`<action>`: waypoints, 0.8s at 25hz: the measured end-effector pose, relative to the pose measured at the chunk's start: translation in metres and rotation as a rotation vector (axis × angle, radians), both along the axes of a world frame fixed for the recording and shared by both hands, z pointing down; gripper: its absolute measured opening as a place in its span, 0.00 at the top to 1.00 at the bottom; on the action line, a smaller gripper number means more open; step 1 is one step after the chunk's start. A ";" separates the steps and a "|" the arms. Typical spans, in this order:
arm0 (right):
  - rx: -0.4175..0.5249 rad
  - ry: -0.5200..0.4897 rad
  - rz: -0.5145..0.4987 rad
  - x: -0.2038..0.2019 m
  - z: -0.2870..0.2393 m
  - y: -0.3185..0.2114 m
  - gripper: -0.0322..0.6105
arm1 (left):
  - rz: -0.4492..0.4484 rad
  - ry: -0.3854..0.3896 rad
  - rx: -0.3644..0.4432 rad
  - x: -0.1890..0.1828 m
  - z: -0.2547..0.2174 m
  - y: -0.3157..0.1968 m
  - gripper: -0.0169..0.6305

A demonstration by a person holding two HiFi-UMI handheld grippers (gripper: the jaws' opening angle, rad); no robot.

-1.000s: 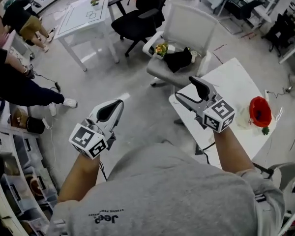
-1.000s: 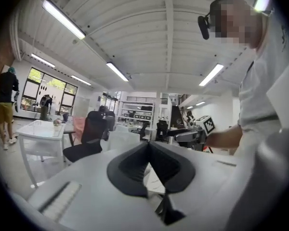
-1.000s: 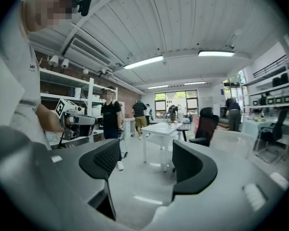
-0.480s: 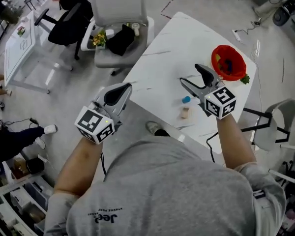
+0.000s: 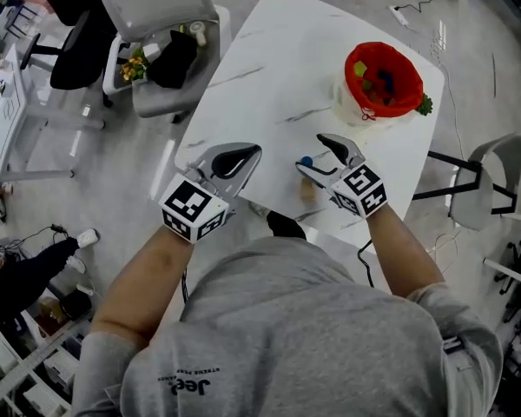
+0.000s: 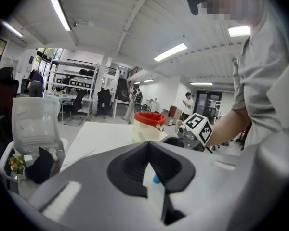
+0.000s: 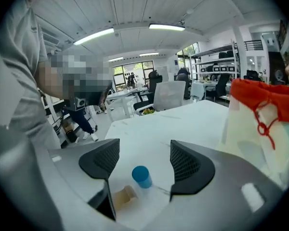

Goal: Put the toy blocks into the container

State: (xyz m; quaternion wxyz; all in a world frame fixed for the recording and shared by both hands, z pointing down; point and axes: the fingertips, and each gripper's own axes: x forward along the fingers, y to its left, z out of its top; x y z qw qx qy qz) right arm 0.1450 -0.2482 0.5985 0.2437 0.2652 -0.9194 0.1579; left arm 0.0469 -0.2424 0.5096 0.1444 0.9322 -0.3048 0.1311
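Presently: right tongs (image 5: 311, 155) spread above blue block (image 5: 306, 161), tan block (image 5: 308, 189) at 6; left tongs (image 5: 240, 156) pressed together. Risk: nudged blue block rolls off counter (image 5: 278, 68).

Two loose blocks (blue block (image 5: 306, 161), tan block (image 5: 307, 189)); one red container (image 5: 351, 69), one white table (image 5: 278, 68)

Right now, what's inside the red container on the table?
The red container holds several toy blocks, green and blue among them. Its bottom and anything beneath those blocks is covered.
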 end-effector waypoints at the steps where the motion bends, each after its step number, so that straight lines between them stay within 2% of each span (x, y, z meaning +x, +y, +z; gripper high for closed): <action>1: -0.011 0.014 -0.010 -0.001 0.010 0.004 0.45 | 0.014 -0.004 -0.009 0.006 0.006 0.000 0.88; 5: -0.054 0.049 -0.023 -0.003 0.042 0.013 0.45 | 0.050 -0.014 -0.042 0.021 0.025 0.001 0.88; 8: -0.071 0.123 -0.029 -0.002 0.065 0.017 0.45 | 0.069 -0.026 -0.060 0.028 0.036 0.003 0.88; 9: -0.067 0.158 -0.031 0.000 0.072 0.017 0.54 | 0.074 -0.028 -0.064 0.030 0.038 0.004 0.88; 10: -0.056 0.182 -0.029 0.001 0.075 0.017 0.73 | 0.077 -0.028 -0.068 0.030 0.039 0.005 0.88; 11: -0.041 0.188 -0.023 0.002 0.074 0.016 0.73 | 0.078 -0.025 -0.071 0.031 0.039 0.005 0.88; 16: 0.064 0.090 0.027 0.008 0.012 -0.004 0.73 | 0.076 -0.001 -0.049 0.029 0.019 -0.001 0.88; 20: 0.167 0.034 0.114 0.041 -0.065 -0.042 0.73 | 0.092 0.034 0.008 0.041 -0.017 -0.023 0.88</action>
